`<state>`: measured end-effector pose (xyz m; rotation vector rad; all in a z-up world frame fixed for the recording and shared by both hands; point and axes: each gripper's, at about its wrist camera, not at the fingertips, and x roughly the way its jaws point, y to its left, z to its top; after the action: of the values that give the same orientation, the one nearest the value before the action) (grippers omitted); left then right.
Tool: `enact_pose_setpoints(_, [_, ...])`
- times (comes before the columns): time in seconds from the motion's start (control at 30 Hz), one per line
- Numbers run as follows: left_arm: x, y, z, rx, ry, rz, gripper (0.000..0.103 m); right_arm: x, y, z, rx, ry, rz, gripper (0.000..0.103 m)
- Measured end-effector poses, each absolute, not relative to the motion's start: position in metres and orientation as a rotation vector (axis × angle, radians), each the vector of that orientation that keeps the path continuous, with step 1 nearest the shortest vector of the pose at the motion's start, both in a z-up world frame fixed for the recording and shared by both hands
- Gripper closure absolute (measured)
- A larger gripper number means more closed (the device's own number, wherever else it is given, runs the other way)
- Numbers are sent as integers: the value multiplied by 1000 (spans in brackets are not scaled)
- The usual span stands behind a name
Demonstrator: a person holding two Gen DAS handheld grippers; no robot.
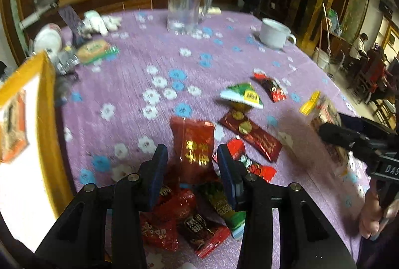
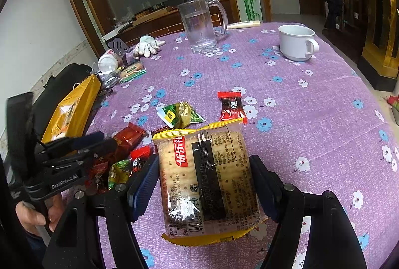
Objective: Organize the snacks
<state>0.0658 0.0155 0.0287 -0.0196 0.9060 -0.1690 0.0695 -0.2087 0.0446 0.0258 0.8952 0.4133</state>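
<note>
The right gripper (image 2: pixel 204 181) is clamped on a yellow-edged cracker pack (image 2: pixel 208 179) — its blue pads press both long sides, and the pack is held above the purple flowered tablecloth (image 2: pixel 311 104).

The left gripper (image 1: pixel 192 169) hangs over a heap of small snack packets near the table's edge with its jaws apart. A dark red packet with gold lettering (image 1: pixel 194 146) stands between the pads, but neither pad clearly presses on it. Below it lie more red wrappers (image 1: pixel 159 229) and a green packet (image 1: pixel 224 209).

Loose on the cloth further out are a green pea-snack packet (image 2: pixel 180 115), a red and black candy wrapper (image 2: pixel 232 106) and a long dark red packet with gold seals (image 1: pixel 251 134).

A yellow bag (image 2: pixel 72 106) stands at the table's left edge. Toward the far side are a clear glass mug (image 2: pixel 199 24), a white cup (image 2: pixel 296 42) and a pair of white gloves (image 2: pixel 147 45) — all well apart from the snacks.
</note>
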Motion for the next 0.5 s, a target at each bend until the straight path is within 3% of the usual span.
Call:
enact_pose_setpoints(0.07, [67,11,24,-5,936,-172,47,68,-210,46,31,888,422,30])
enact_pose_setpoints(0.27, [72,2,18,40,930,-134,46,67,-209,47,38,889,437,30])
enact_pose_setpoints(0.33, [81,7,10,-1,971,-132,48,68,-208,46,39,893,441,30])
enact_pose_setpoints(0.4, [84,12,11,-16,964,-119,62,67,-207,46,38,892,447,30])
enact_pose_setpoints(0.5, [83,18,12,-32,954,-102,65,67,-205,47,31,890,452,30])
